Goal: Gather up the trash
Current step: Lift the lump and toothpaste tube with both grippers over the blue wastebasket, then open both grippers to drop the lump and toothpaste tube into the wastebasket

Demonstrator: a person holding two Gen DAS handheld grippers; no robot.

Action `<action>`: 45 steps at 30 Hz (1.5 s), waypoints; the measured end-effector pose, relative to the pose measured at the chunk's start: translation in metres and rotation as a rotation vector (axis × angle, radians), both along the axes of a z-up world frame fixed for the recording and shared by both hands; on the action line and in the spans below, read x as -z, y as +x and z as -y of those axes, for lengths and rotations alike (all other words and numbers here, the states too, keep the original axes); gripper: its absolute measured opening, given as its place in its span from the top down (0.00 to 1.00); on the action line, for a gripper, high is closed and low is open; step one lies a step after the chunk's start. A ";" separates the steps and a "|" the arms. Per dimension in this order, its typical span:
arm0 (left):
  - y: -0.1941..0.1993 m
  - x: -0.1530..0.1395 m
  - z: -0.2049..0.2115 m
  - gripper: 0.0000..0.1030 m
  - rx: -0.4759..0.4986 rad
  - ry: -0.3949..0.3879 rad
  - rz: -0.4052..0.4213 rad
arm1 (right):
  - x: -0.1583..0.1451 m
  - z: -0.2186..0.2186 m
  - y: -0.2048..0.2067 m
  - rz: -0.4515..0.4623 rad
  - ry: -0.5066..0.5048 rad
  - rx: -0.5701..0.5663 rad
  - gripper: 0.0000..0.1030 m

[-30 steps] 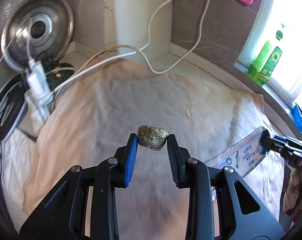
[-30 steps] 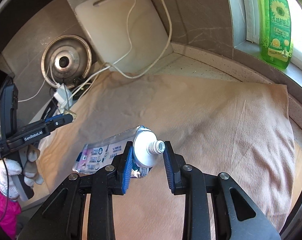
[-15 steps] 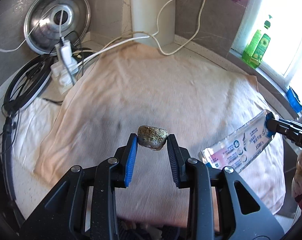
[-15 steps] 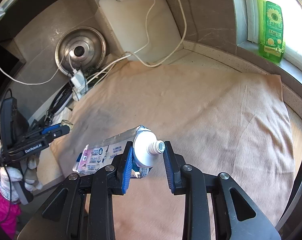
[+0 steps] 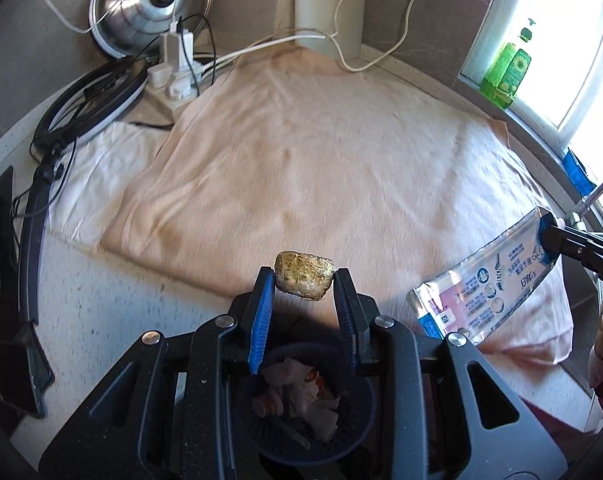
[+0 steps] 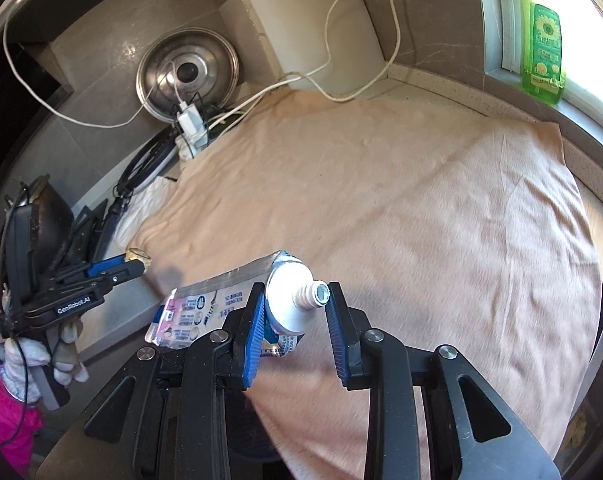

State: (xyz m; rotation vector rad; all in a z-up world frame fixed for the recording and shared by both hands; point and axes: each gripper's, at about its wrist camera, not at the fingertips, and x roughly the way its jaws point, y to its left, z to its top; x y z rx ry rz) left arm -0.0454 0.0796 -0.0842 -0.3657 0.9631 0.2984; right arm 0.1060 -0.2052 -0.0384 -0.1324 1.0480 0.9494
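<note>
My left gripper [image 5: 304, 280] is shut on a crumpled gold foil wad [image 5: 304, 280], held in the air above the counter's front edge. Below it, between the gripper arms, a dark mesh trash bin [image 5: 353, 436] holds several scraps. My right gripper [image 6: 294, 304] is shut on a flattened toothpaste tube [image 6: 289, 304] near its open white neck, and the tube's tail hangs left. The tube also shows in the left wrist view [image 5: 485, 284], and the left gripper with the wad shows in the right wrist view [image 6: 137, 258].
A beige cloth [image 5: 321, 160] covers the counter. At the back are a steel pot lid [image 5: 149, 4], a power strip with white cables [image 5: 173, 68], a ring light [image 5: 81, 108] and a white cutting board [image 6: 313, 28]. A green soap bottle [image 6: 541, 40] stands on the windowsill.
Both grippers have pulled back from the wall toward the counter's front edge, still holding their items. The trash bin has come into view beneath the left gripper.
</note>
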 end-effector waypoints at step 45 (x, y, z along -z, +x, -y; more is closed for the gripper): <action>-0.070 0.155 0.041 0.71 0.089 -0.180 -0.264 | 0.081 -0.022 -0.142 0.070 -0.269 -0.072 0.73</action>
